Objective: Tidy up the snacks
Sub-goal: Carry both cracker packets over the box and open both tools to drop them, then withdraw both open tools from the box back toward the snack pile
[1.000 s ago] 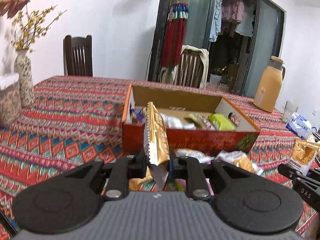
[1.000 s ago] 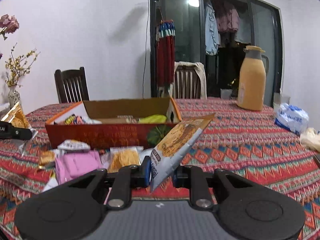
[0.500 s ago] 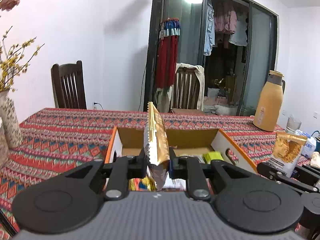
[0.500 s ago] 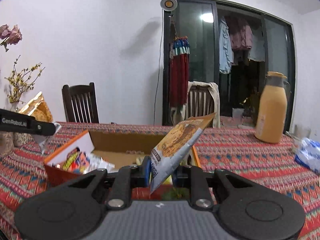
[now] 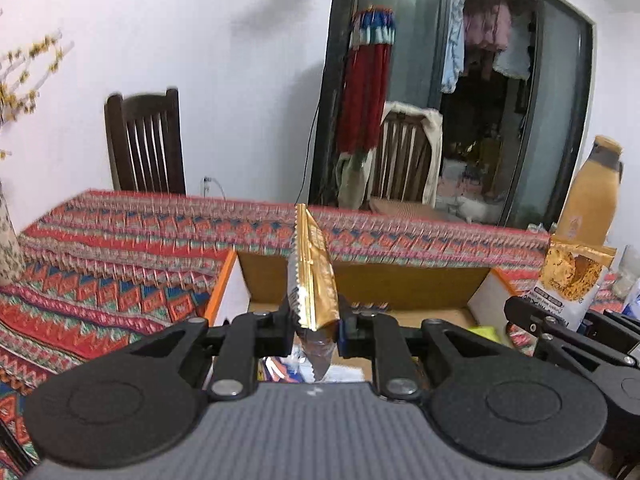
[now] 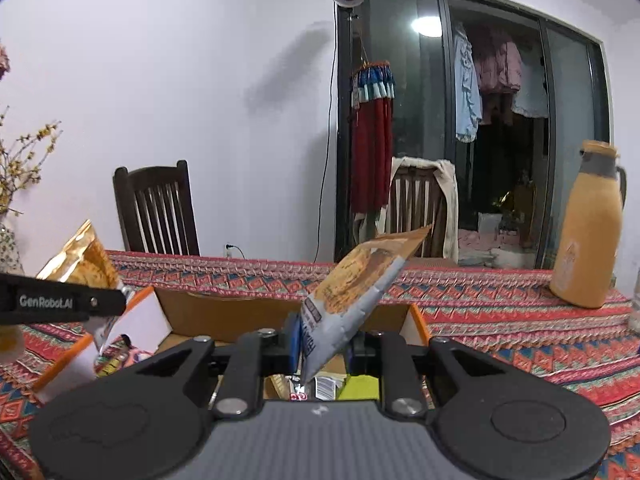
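My left gripper is shut on a gold foil snack packet, held edge-on and upright over the open cardboard box. My right gripper is shut on a white and orange snack pouch that leans to the right above the same box. The left wrist view shows the right gripper with its pouch at the far right. In the right wrist view the left gripper and gold packet hang over the box's left end. Several wrapped snacks lie inside the box.
A patterned red tablecloth covers the table. A tan thermos jug stands at the right, a vase with yellow flowers at the left. Two wooden chairs stand behind the table, before a glass door.
Both grippers have moved forward with their packets, from in front of the box to over its open top. The loose snacks on the cloth have dropped out of view.
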